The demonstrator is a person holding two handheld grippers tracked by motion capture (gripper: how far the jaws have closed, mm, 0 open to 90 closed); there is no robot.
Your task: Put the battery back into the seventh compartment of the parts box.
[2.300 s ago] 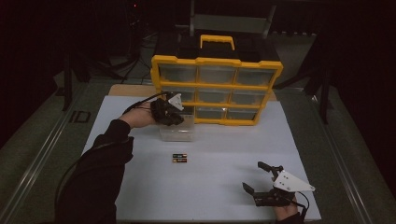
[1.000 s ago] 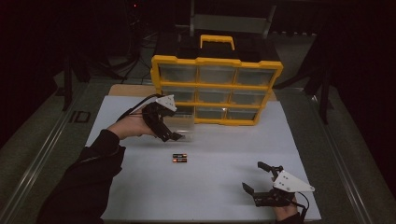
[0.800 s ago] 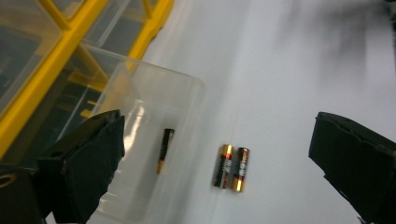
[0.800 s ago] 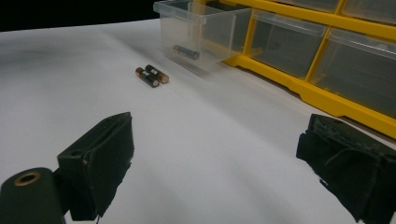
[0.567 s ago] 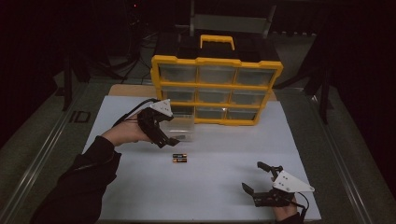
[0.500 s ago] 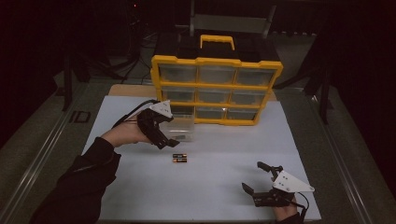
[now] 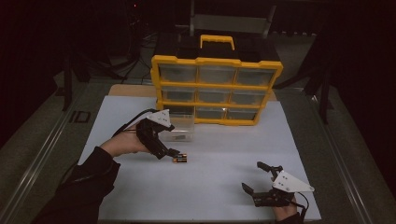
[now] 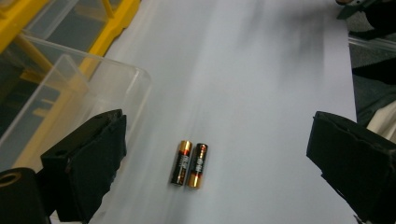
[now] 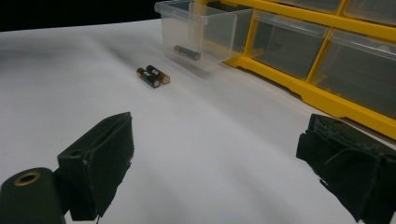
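Hovering over the white bench (image 7: 140,196), the left gripper (image 7: 172,153) is shown with fingers spread wide above two batteries (image 8: 189,164) lying side by side, just beside a clear drawer (image 7: 180,126). At right, the right gripper (image 7: 256,178) is held wide, empty, well apart from them.

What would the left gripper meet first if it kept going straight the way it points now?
Most likely the two batteries lying side by side on the white sheet. They sit between the open fingers of the left gripper, just ahead of them. Depth is hard to judge.
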